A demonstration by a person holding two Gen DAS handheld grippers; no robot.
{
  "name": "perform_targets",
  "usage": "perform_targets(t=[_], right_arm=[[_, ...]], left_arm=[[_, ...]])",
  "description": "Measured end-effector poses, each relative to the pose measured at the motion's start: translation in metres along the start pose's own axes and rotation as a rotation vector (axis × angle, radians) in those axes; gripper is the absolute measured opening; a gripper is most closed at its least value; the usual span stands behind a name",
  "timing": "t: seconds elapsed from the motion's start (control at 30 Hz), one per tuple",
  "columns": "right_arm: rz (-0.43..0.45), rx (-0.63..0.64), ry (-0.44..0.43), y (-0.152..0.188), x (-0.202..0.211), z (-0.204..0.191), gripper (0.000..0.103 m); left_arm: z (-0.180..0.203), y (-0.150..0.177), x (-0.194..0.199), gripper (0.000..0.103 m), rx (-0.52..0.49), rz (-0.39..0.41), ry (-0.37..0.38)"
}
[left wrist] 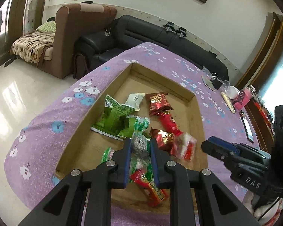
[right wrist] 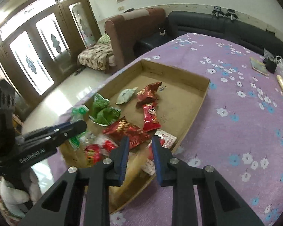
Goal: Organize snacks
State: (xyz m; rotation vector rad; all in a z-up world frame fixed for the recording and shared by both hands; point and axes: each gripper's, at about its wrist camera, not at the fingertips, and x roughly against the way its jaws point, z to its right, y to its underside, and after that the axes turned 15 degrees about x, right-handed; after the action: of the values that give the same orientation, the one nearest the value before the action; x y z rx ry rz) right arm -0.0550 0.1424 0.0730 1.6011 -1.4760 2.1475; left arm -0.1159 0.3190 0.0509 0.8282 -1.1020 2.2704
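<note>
A shallow cardboard tray (left wrist: 197,113) (right wrist: 203,96) lies on the purple flowered tablecloth and holds several snack packets: green ones (left wrist: 115,116) (right wrist: 103,113), red ones (left wrist: 158,101) (right wrist: 150,115) and a white one (left wrist: 134,98) (right wrist: 126,95). My left gripper (left wrist: 140,143) is shut on a clear green-and-red snack packet (left wrist: 141,146) above the tray's near end. My right gripper (right wrist: 140,141) is open and empty above the tray's near right corner, over a red-and-white packet (right wrist: 166,137). It also shows in the left wrist view (left wrist: 209,145).
Small items lie at the table's far right: a white round tub (left wrist: 233,92), a pink object (left wrist: 243,99), a black clip (right wrist: 269,64), a booklet (right wrist: 258,66). A black sofa (left wrist: 141,32) and a brown armchair (left wrist: 73,37) stand beyond the table.
</note>
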Motion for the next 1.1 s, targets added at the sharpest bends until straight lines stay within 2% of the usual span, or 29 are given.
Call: perform_targets(t=[0.1,0.13,0.17,0.2,0.23,0.27,0.3,0.37,0.4,0.47,0.53,0.63,0.77,1.0,1.1], right_arm=[[0.007,-0.016,0.026,0.002,0.004,0.006,0.024],[0.008,-0.025,0.028,0.003,0.006,0.010,0.024],[0.008,-0.034,0.026,0.004,0.007,0.013,0.024],[0.010,-0.046,0.027,0.005,0.009,0.016,0.024],[0.012,-0.053,0.031,0.006,0.010,0.017,0.024],[0.013,-0.058,0.032,0.007,0.011,0.019,0.024],[0.017,-0.063,0.033,0.009,0.013,0.020,0.024],[0.024,-0.076,0.037,0.012,0.016,0.021,0.025],[0.031,-0.087,0.040,0.015,0.018,0.022,0.025],[0.049,-0.110,0.053,0.020,0.024,0.022,0.031],[0.068,-0.129,0.078,0.025,0.029,0.022,0.038],[0.106,-0.132,0.138,0.035,0.040,0.017,0.040],[0.123,-0.134,0.192,0.047,0.045,0.012,0.049],[0.111,-0.140,0.214,0.060,0.047,0.013,0.051],[0.120,-0.133,0.221,0.064,0.052,0.011,0.056]], left_arm=[[-0.001,0.000,-0.001,0.020,0.004,0.000,-0.006],[0.000,0.000,-0.002,0.024,0.002,0.002,-0.010],[0.001,0.000,-0.002,0.037,0.000,0.003,-0.011],[0.003,0.000,0.000,0.045,-0.005,0.011,-0.014],[0.005,0.001,0.001,0.059,-0.010,0.025,-0.020],[0.008,0.002,0.005,0.067,-0.020,0.050,-0.032],[0.011,0.002,0.008,0.071,-0.031,0.075,-0.049],[0.017,0.003,0.014,0.084,-0.053,0.116,-0.074],[0.019,0.004,0.017,0.087,-0.063,0.134,-0.083],[0.029,0.008,0.024,0.094,-0.102,0.191,-0.121],[0.042,0.015,0.034,0.101,-0.157,0.274,-0.192],[0.061,0.025,0.042,0.102,-0.222,0.352,-0.253],[0.078,0.033,0.043,0.103,-0.278,0.382,-0.337],[0.093,0.043,0.047,0.103,-0.297,0.347,-0.319],[0.094,0.044,0.047,0.103,-0.284,0.325,-0.310]])
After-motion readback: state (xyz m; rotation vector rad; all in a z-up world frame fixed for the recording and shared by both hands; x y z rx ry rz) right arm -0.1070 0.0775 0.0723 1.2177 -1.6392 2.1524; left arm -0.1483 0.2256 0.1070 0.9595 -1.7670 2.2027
